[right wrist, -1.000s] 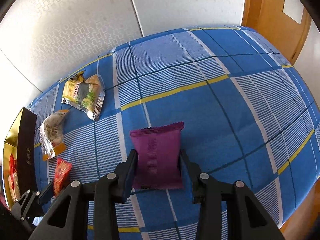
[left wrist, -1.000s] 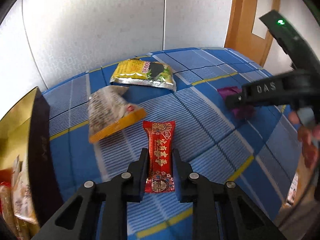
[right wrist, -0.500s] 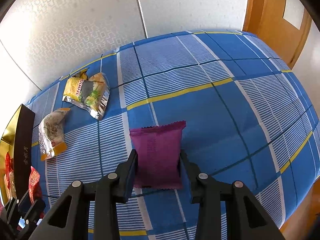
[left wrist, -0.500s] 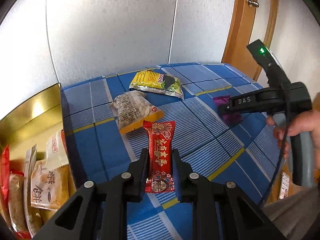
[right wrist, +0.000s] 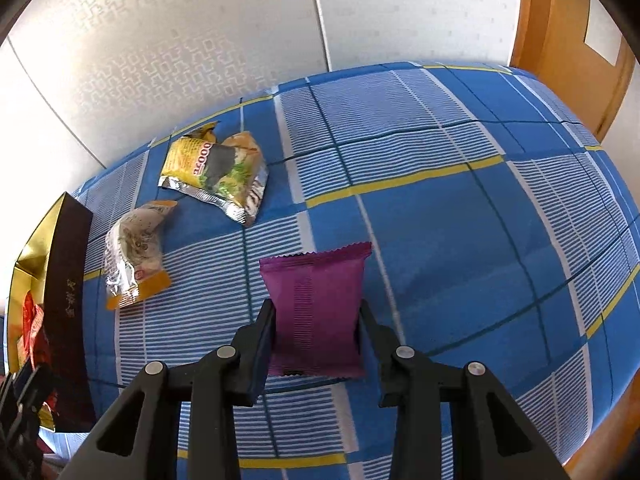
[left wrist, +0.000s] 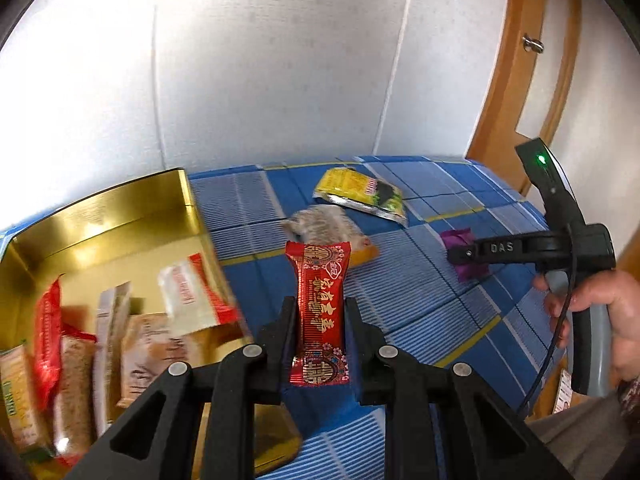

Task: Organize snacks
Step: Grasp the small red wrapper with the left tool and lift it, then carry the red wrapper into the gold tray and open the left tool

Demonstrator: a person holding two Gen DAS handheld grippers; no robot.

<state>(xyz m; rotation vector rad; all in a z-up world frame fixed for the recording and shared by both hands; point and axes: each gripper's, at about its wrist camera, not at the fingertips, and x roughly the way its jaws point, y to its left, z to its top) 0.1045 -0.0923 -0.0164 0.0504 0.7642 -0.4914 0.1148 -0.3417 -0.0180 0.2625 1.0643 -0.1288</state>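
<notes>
My left claw (left wrist: 319,322) is clamped on the red snack bar (left wrist: 320,312), holding it upright just past the gold box (left wrist: 100,216) of packets. Over on the blue checked cloth (left wrist: 420,300) I see the yellow packet (left wrist: 360,194) and a clear-wrapped snack (left wrist: 324,230), while my right claw (left wrist: 460,256) grips the purple packet (left wrist: 464,254).
</notes>
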